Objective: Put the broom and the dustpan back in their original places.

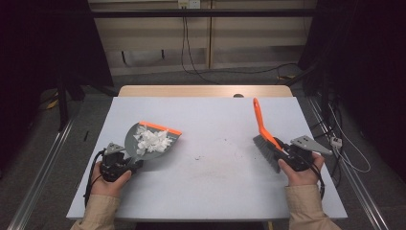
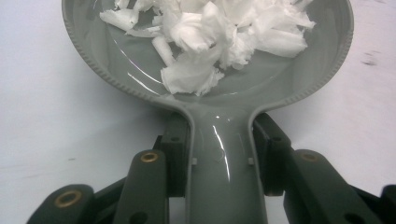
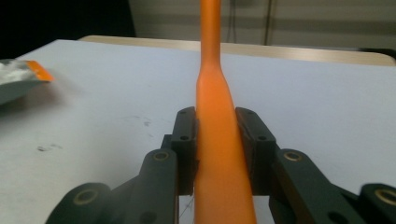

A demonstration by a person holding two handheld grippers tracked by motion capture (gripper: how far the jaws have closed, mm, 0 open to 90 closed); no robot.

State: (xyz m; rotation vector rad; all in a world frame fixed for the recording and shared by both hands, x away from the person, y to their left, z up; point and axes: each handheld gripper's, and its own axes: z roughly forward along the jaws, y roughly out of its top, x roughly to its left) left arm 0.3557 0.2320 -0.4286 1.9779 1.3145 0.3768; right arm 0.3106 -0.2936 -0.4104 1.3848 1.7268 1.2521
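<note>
The left gripper (image 1: 125, 166) is clamping the grey dustpan (image 1: 152, 140) full of white paper scraps (image 1: 153, 140), while the right gripper (image 1: 285, 154) is gripping the orange brush (image 1: 265, 135) above the table (image 1: 215, 187)

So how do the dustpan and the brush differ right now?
The dustpan is grey with an orange lip and holds white paper scraps; the brush is orange with grey bristles and carries nothing. The dustpan sits at the table's left, the brush at its right. Both are clamped by their handles in tongs.

Dim room, dark at the sides; the table (image 1: 206, 187) is evenly lit from above; soft shadows; glare streaks on the dustpan (image 2: 224, 154); near jaws blurred.
</note>
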